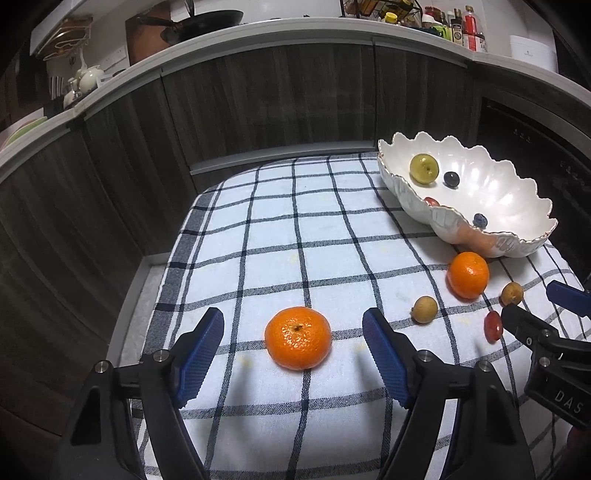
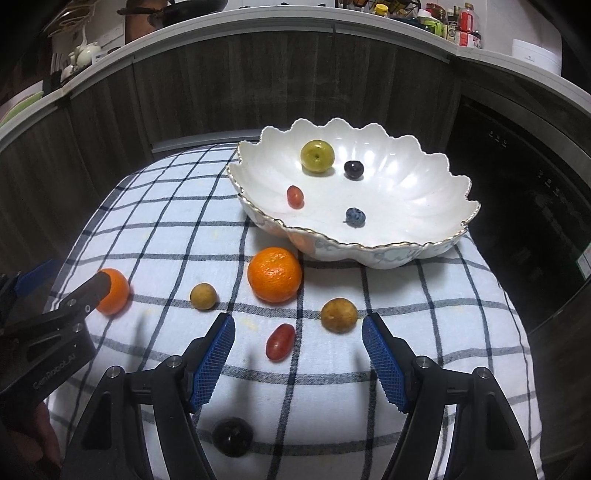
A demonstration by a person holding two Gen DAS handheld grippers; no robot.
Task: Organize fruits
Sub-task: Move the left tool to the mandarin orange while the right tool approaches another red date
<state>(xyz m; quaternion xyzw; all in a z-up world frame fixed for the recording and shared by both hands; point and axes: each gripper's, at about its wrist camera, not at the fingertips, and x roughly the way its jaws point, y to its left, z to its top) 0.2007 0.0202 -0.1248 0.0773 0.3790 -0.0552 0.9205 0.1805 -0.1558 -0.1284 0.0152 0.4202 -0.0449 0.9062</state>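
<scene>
An orange mandarin [image 1: 298, 338] lies on the checked cloth between the blue pads of my left gripper [image 1: 293, 316], which is open and not touching it. My right gripper [image 2: 298, 322] is open over a red grape tomato [image 2: 280, 341] and a brown longan [image 2: 338, 315], gripping neither. A second mandarin [image 2: 274, 275] and another longan [image 2: 203, 295] lie in front of the white scalloped bowl [image 2: 369, 253]. The bowl holds a yellow-green fruit [image 2: 317, 156], two dark berries and a small red tomato. A dark round fruit [image 2: 232, 436] lies under the right gripper.
The blue-and-white checked cloth [image 1: 332, 229] covers a small raised surface that drops off on all sides. Dark wooden cabinet fronts [image 1: 266, 99] curve behind it, under a counter with bottles [image 1: 469, 26] and a pan. A dark appliance [image 2: 535, 206] stands at the right.
</scene>
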